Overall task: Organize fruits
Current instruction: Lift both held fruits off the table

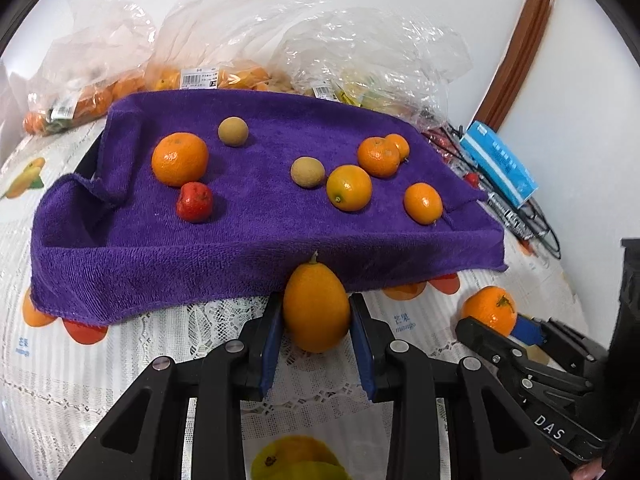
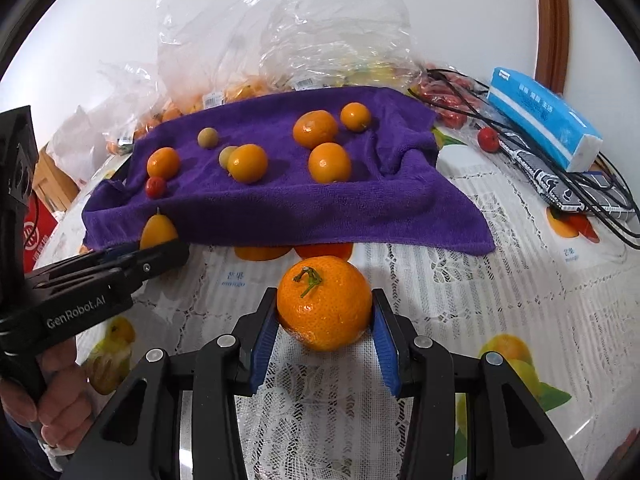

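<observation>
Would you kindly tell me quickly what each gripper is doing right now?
Left gripper: jaws closed on the oval kumquat.
Right gripper: jaws closed on the round mandarin.

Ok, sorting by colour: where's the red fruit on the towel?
Left wrist view: the red fruit sits on the purple towel's left side, just below the biggest orange.

White lace tablecloth (image 2: 328, 392) w/ printed fruit motifs & "mango" captions covers the table. Blue tissue pack (image 2: 544, 120) at far right, lying on black cables (image 2: 600, 196) and next to a patterned pouch (image 2: 556, 188). Brown curved wooden frame (image 2: 554, 20) against white wall (image 2: 100, 12), upper right. Red carton (image 2: 38, 232) w/ white emblem at left edge, beyond table; brown cardboard (image 2: 52, 176) behind it.
</observation>
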Demonstrator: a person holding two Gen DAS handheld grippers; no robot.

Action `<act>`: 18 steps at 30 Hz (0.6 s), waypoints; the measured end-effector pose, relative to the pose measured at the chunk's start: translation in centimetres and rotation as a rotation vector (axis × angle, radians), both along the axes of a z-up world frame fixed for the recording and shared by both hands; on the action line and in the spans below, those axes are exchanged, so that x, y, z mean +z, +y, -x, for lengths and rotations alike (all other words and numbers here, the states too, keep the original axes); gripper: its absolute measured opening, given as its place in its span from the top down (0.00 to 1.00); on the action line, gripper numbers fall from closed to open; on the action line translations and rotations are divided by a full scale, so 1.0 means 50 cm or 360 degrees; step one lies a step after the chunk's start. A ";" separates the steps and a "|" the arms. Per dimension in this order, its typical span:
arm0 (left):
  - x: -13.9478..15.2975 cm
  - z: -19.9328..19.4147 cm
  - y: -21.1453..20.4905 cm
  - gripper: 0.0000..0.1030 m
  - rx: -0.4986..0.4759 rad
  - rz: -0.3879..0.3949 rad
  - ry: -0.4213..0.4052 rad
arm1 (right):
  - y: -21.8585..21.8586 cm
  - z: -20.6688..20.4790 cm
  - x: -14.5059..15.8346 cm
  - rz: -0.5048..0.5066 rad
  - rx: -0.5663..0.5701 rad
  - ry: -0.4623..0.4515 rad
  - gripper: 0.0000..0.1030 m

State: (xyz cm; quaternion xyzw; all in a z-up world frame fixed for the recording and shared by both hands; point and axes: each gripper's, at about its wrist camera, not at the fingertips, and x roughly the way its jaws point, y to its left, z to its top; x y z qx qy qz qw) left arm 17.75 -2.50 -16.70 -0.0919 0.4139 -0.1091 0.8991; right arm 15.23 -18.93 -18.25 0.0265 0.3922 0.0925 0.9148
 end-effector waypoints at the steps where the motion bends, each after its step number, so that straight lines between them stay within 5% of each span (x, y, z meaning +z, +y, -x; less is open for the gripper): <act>1: 0.000 0.000 0.005 0.70 0.0007 0.0029 0.0000 | -0.003 -0.001 -0.001 -0.0013 -0.0002 0.0004 0.57; 18: 0.025 0.019 0.015 0.71 -0.0025 0.0148 -0.0094 | -0.012 0.006 0.008 -0.0108 0.0010 -0.0046 0.57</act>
